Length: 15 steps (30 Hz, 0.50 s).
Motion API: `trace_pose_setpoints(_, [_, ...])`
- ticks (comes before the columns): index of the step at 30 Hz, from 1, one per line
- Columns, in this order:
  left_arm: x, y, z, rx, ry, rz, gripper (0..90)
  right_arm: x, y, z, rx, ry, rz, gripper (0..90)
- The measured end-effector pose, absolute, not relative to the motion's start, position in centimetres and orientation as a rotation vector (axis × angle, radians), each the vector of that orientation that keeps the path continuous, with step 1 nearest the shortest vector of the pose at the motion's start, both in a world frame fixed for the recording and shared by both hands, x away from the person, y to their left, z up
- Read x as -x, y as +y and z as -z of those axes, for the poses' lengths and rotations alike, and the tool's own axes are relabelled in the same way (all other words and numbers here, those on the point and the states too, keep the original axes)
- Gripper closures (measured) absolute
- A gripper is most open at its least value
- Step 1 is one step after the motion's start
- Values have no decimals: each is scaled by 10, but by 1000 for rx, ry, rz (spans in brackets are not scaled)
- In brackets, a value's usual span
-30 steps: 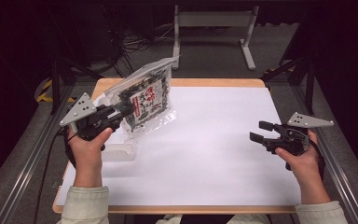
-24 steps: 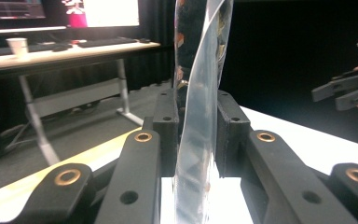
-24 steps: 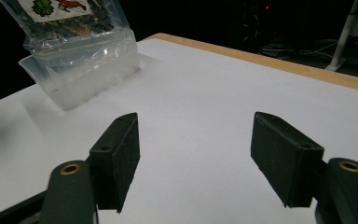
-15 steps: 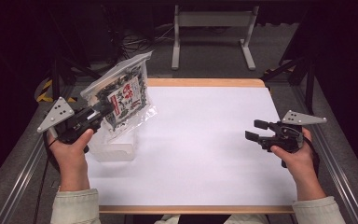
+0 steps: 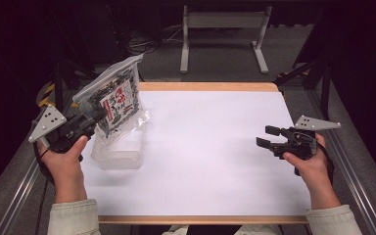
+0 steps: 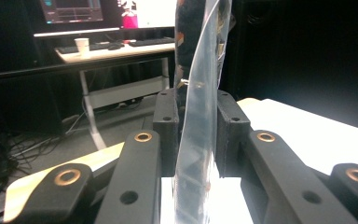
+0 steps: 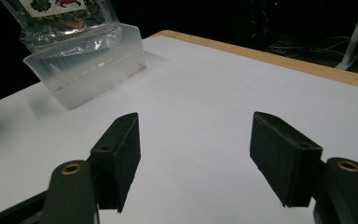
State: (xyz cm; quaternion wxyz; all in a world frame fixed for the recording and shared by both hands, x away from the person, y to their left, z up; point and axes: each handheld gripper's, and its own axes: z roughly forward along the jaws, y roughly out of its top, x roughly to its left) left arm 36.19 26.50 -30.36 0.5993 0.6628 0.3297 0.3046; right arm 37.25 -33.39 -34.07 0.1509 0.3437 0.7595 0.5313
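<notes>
Surface: white table [image 5: 210, 161], dark room beyond.
Left gripper [image 5: 85, 125]: clamped on printed snack bag [image 5: 115, 105] — bag lifted, tilted above clear plastic tub [image 5: 120, 154] at table's left edge.
Right gripper [image 5: 269, 137]: jaws apart — nothing between them.

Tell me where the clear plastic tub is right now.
In the high view, the clear tub sits at the table's left side, just below the bag held in the left gripper.
</notes>
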Motion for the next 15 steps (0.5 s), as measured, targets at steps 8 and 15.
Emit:
trace_pose_setpoints(8, [-372, 273, 316, -1499, 798, -716, 742, -373, -333, 343, -995, 2189, -1520, 341])
trace_pose_setpoints(15, [-377, 278, 324, -1486, 782, -710, 742, -373, -333, 345, -1002, 2192, -1516, 341])
